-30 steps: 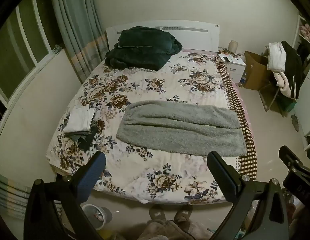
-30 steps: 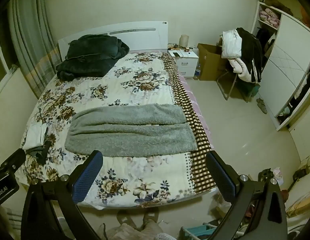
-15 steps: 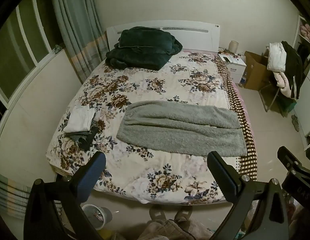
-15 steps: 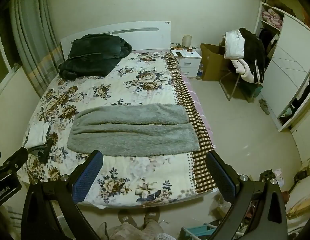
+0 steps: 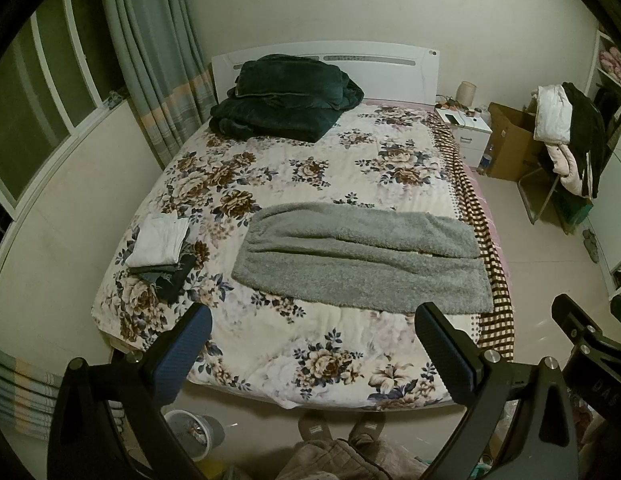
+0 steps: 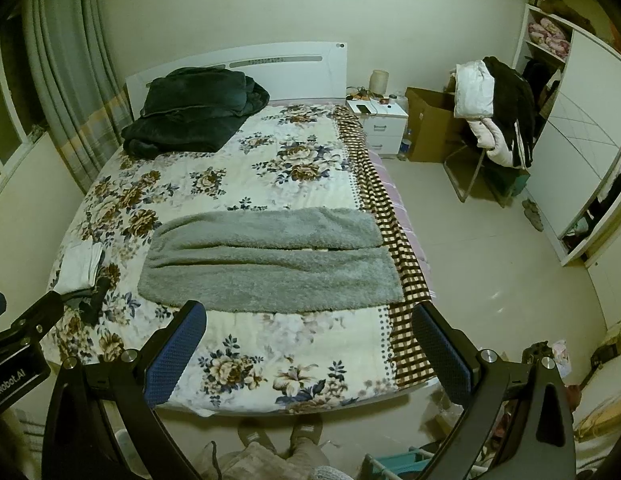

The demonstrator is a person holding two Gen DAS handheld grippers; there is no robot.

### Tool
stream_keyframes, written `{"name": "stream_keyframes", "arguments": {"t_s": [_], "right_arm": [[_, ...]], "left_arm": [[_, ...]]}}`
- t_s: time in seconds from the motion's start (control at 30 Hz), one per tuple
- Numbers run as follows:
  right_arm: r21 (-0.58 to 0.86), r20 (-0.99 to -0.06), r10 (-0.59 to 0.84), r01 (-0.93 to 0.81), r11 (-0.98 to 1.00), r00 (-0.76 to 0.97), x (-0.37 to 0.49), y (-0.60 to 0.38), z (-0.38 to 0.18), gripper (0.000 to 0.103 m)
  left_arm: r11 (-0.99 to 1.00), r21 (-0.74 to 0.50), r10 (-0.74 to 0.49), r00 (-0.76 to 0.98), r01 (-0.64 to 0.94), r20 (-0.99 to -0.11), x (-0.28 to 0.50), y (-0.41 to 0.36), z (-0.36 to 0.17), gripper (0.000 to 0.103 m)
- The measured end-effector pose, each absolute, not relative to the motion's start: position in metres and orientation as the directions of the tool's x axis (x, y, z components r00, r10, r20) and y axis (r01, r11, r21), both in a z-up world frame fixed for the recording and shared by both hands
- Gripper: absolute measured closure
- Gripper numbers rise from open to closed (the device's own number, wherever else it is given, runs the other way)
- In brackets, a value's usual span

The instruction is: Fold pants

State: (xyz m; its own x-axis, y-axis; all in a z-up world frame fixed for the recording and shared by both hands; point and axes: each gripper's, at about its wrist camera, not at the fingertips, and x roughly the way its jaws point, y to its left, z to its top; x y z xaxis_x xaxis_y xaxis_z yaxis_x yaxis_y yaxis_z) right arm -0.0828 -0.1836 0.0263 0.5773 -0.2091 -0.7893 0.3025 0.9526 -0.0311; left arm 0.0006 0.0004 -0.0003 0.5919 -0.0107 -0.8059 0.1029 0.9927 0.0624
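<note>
— What colours do I have in front of me?

— My grey fleece pants (image 5: 362,258) lie on a cream bedspread (image 5: 310,168) with brown and navy flowers and a brown-and-white checked border (image 6: 390,216).

— And the rest?

— A dark green blanket (image 5: 286,96), a white folded cloth (image 5: 160,240), a white headboard (image 6: 294,64), grey-green curtains (image 5: 150,60). My left gripper (image 5: 310,344) and right gripper (image 6: 308,340) are black with blue pads (image 6: 176,354).

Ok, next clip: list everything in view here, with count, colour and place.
pants: 1, grey fleece, flat across bed's near half
bed: 1, floral cover
blanket: 1, dark green, by headboard
folded clothes: 1 stack, white over dark, bed's left edge
nightstand: 1, white, right of bed
cardboard box: 1, brown, beside nightstand
chair: 1, heaped with clothes
left gripper: open, empty
right gripper: open, empty
</note>
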Motion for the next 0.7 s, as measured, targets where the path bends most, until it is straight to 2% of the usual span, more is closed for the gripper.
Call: {"name": "stream_keyframes", "arguments": {"t_s": [0.7], "right_arm": [[-0.033, -0.787, -0.212, 0.303, 0.952, 0.579, -0.0818, -0.1803, 0.0289, 0.000]], "left_arm": [[0.993, 0.056, -0.014, 0.591, 0.100, -0.806, 0.0004, 0.0008, 0.0000, 0.000]]}}
